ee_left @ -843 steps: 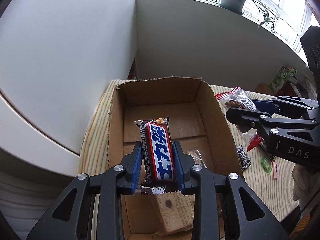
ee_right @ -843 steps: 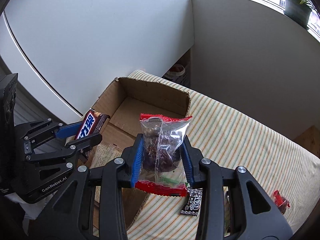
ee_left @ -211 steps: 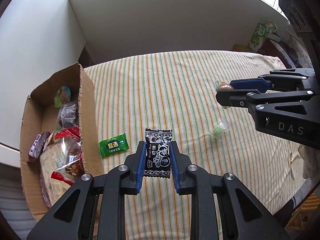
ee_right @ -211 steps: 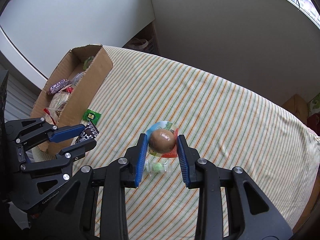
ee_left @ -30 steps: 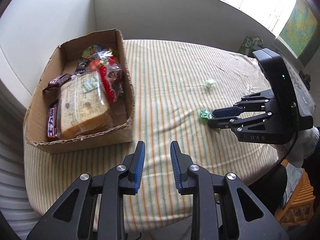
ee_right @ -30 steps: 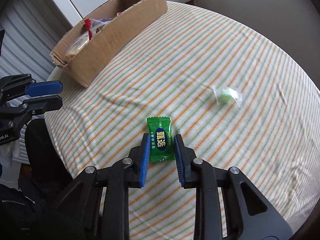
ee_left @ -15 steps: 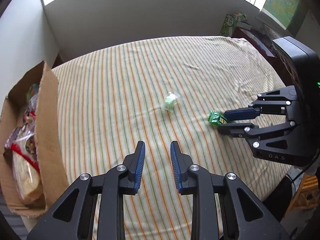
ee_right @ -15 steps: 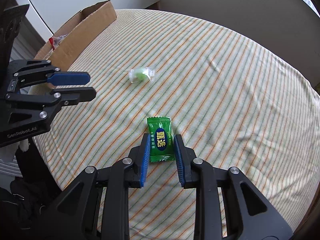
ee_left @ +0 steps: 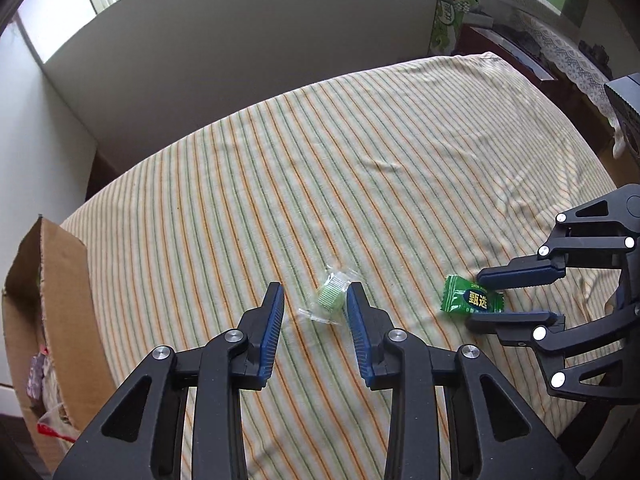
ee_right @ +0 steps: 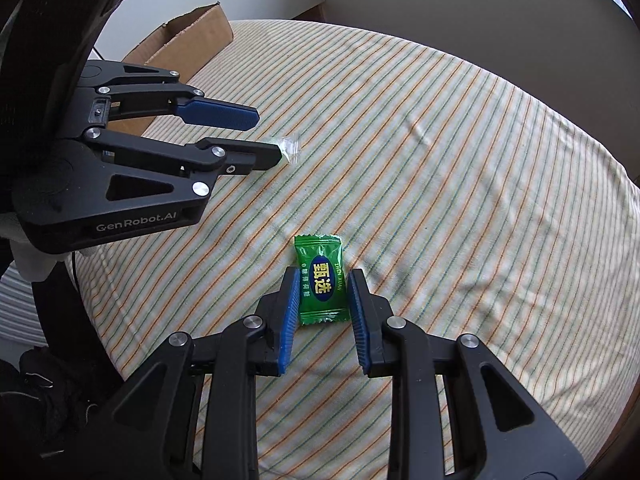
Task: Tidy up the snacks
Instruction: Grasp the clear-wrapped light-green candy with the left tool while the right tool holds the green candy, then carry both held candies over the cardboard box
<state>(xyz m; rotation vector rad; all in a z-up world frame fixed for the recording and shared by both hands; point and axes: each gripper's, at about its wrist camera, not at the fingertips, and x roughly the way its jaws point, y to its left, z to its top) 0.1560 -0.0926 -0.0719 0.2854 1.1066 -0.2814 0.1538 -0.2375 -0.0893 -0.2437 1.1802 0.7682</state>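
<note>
Left wrist view: the left gripper (ee_left: 315, 300) is opening — a clear-wrapped green candy (ee_left: 330, 297) lies between its pads on the striped table (ee_left: 360, 168), lower centre. The cardboard box (ee_left: 60, 300) sits at left.

Right wrist view: the right gripper (ee_right: 322, 286) is clamped on a green candy packet (ee_right: 321, 279), lower centre.

We count two loose candies on the cloth: one green foil-wrapped candy (ee_right: 321, 279) and one clear-wrapped green candy (ee_left: 331, 293). We see one cardboard box (ee_left: 68, 304).
</note>
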